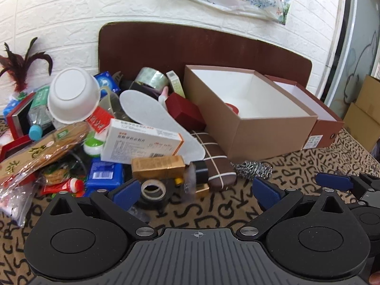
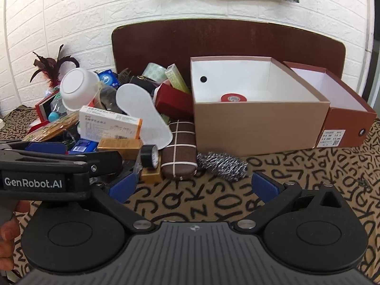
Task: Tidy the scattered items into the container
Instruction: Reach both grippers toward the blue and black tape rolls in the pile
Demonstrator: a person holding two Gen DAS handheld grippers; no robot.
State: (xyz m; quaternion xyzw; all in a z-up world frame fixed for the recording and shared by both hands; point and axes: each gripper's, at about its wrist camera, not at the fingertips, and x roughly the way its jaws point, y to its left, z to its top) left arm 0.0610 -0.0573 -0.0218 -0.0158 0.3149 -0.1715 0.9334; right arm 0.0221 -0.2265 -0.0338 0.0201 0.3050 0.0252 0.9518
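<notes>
Steel scourer (image 2: 222, 165) beside box (image 2: 258, 128), left tool (image 1: 194, 188) empty

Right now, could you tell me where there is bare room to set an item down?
Free: the tan box, holding only a red lid, and the cloth in front of it, right of the scourer. The pile left of the box is crowded.

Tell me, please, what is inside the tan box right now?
The tan box holds one red round thing on its white floor, seemingly a lid or tape roll. The near wall hides the front strip of the floor, so anything lying there cannot be seen.
</notes>
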